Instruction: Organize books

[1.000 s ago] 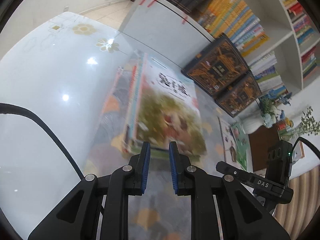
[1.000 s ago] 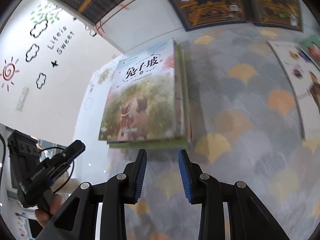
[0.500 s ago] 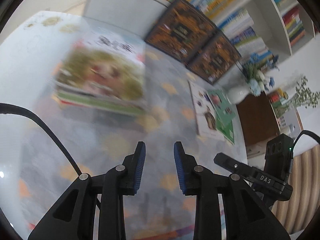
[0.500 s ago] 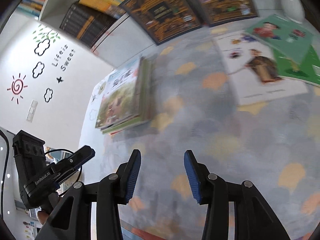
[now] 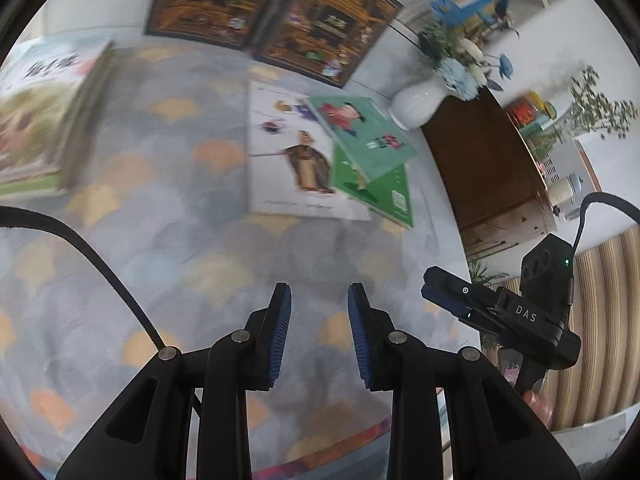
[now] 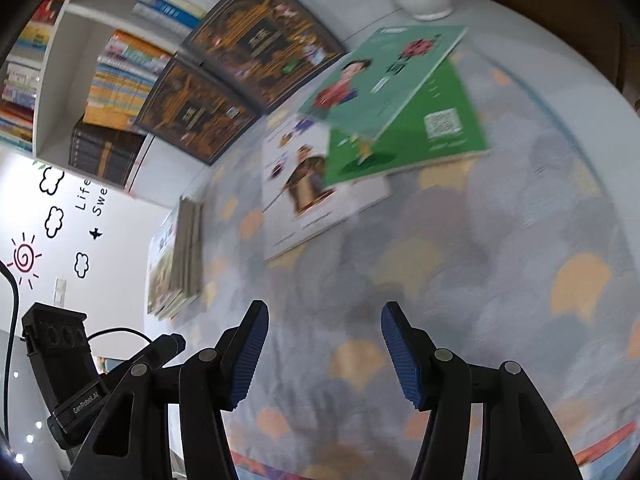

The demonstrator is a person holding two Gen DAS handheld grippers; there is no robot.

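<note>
Our left gripper (image 5: pixel 316 306) and right gripper (image 6: pixel 325 334) hover empty over the patterned table (image 5: pixel 192 248), jaws just opening, right wider; loose books (image 5: pixel 328 156) lie ahead.

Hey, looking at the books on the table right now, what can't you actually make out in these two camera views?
- Stack of books: left wrist view, cover title smeared by motion blur, near side cut by the frame edge; the count is unclear in either view.
- White book: its right part lies under the green book.
- Teal book: right wrist view, title too blurred to read.
- Dark books leaning at the shelf: cover text illegible.
</note>
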